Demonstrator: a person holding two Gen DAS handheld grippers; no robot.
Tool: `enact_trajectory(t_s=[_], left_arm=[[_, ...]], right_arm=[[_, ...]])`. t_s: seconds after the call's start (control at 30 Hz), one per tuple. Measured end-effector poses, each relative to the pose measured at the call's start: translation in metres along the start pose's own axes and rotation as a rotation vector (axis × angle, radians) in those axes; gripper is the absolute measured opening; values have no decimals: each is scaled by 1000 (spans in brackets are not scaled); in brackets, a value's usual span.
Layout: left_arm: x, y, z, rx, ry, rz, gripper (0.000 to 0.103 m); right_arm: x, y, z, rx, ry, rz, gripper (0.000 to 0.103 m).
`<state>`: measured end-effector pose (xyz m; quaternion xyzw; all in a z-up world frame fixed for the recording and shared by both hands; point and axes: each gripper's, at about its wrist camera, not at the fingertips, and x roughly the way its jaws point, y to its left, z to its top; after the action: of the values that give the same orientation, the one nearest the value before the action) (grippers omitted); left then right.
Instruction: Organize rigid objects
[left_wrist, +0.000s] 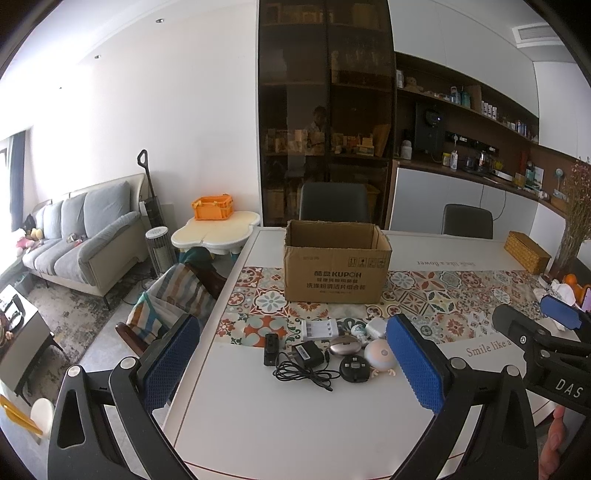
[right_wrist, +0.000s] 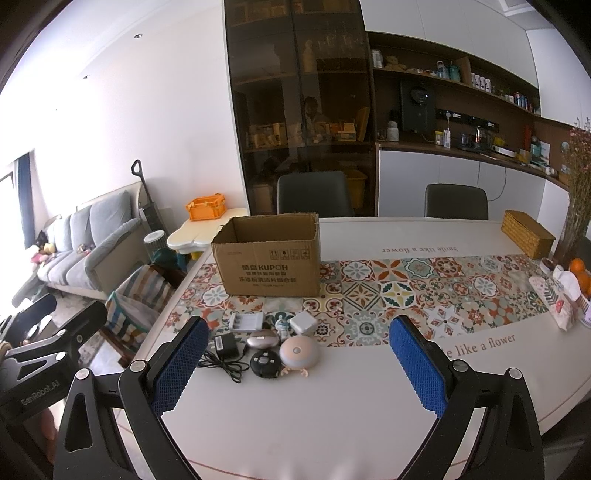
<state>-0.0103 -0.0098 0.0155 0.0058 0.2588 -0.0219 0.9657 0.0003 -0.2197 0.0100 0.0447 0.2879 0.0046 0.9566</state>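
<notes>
An open cardboard box (left_wrist: 336, 266) stands on the patterned runner; it also shows in the right wrist view (right_wrist: 267, 254). In front of it lies a cluster of small gadgets: a white battery charger (left_wrist: 319, 329) (right_wrist: 246, 321), a black power adapter with cable (left_wrist: 306, 356) (right_wrist: 226, 347), a small black device (left_wrist: 270, 348), a round black disc (left_wrist: 354, 367) (right_wrist: 265, 363), a round pink-white lamp (left_wrist: 381, 354) (right_wrist: 298, 351), a metallic case (left_wrist: 342, 345) (right_wrist: 262, 339) and a white plug (left_wrist: 377, 328) (right_wrist: 303, 323). My left gripper (left_wrist: 295, 369) is open above the near table. My right gripper (right_wrist: 299, 365) is open, right of the cluster.
The white table (right_wrist: 332, 406) has a tiled runner (right_wrist: 406, 291). A wicker box (right_wrist: 527, 233), dried flowers, oranges (right_wrist: 578, 269) and a tissue pack (right_wrist: 561, 299) stand at the right. Two dark chairs (right_wrist: 314, 195) are behind the table; a striped chair (left_wrist: 170, 299) is at its left.
</notes>
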Motion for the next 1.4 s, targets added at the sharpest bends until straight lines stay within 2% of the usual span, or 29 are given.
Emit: enact_trajectory(t_s=[0.53, 0.7, 1.03, 1.4], left_arm=[[0, -1, -1, 0, 1, 1, 103], [8, 1, 1, -4, 32, 2, 103], [65, 19, -6, -7, 150, -8, 103], [130, 45, 2, 59, 232, -106, 103]], right_arm=[[2, 5, 0, -5, 3, 2, 98], [10, 9, 0, -4, 23, 3, 98], [55, 17, -3, 19, 144, -3, 98], [114, 46, 4, 70, 249, -65, 98]])
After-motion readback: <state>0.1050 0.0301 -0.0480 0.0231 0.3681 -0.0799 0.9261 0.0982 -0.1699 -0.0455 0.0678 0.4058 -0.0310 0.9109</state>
